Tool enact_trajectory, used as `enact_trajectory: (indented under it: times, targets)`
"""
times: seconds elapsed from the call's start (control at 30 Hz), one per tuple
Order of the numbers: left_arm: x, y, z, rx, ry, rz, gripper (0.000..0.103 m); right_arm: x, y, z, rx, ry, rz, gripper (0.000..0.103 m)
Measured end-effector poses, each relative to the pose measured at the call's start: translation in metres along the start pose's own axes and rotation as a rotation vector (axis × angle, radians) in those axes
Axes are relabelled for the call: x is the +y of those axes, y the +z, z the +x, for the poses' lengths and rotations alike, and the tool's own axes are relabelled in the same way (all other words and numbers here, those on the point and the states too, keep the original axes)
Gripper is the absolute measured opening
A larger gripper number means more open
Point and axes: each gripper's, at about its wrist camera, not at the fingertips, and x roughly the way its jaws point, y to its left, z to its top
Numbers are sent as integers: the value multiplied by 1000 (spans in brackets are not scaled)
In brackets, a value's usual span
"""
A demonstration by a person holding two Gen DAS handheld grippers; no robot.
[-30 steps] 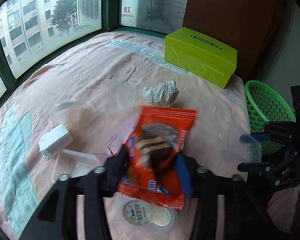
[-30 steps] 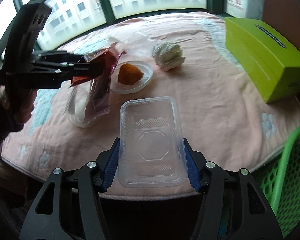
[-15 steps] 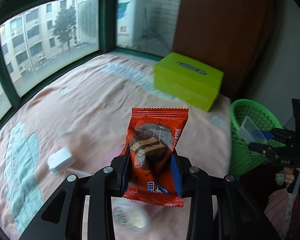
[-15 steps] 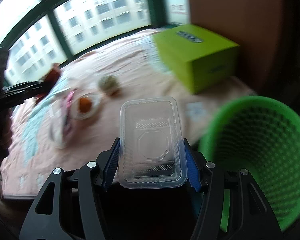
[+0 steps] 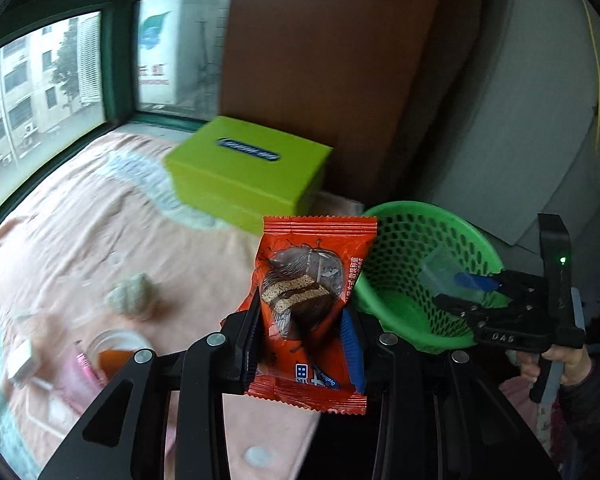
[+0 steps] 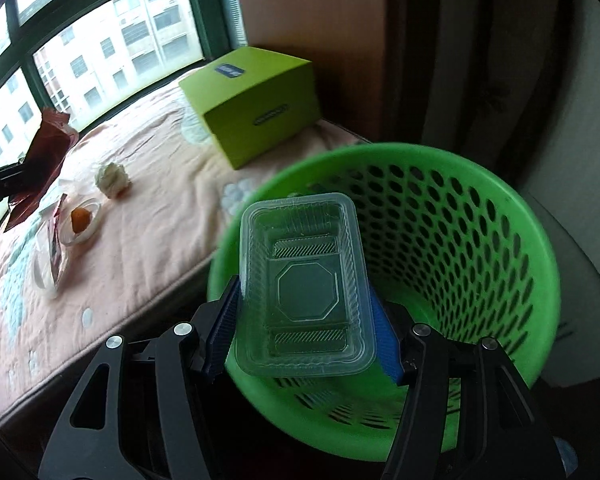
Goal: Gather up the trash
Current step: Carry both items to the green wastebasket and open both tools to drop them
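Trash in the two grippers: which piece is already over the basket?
The clear tray, held by the right gripper, hangs over the green basket. The orange wrapper is short of it.

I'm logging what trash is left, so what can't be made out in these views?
- Basket floor: right wrist view, hidden by clear tray.
- Items near the cup: left wrist view, motion-blurred.
- Snack wrapper small print: too small to read.
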Motion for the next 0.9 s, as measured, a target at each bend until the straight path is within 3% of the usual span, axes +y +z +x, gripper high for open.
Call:
enact_trajectory:
  times: [0.1, 0.7, 0.9]
  targets:
    - [-17, 6, 12, 8, -29, 7, 34, -7, -3, -1, -4, -1, 13, 69]
    - [-99, 29, 82, 107, -110, 68, 34, -39, -24, -45, -111, -7, 26, 75]
    - [-118, 28, 108, 146, -126, 72, 50, -55, -34, -52, -126, 0, 46, 77]
